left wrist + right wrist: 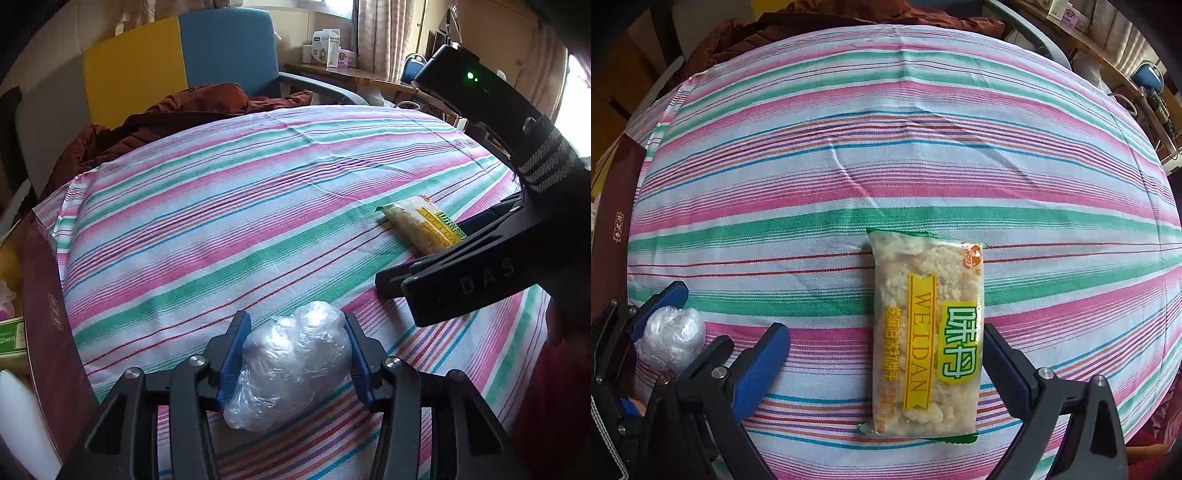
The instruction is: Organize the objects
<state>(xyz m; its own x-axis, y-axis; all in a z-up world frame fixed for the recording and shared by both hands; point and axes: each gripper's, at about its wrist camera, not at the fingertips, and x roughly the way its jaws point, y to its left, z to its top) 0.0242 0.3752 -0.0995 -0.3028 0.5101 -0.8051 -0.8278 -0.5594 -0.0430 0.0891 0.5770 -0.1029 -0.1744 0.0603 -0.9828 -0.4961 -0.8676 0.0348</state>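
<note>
A crumpled clear plastic bundle (291,369) sits low over the striped cloth (221,221), and my left gripper (295,319) is shut on it with a blue pad pressed against each side. The right wrist view shows the same bundle (670,339) in the left gripper (690,321) at the lower left. A snack packet (923,332) with a yellow and green label lies flat on the cloth. My right gripper (884,332) hangs over it, pointing steeply down and open. Its right pad stands at the packet's edge and its left pad is well apart. In the left wrist view the right gripper (424,266) covers part of the packet (421,225).
A dark red box (48,314) lies along the cloth's left edge. A brown-red jacket (166,114) is heaped behind the table, in front of a yellow and blue chair (221,48). Cartons stand on a wooden side table (328,48) at the back.
</note>
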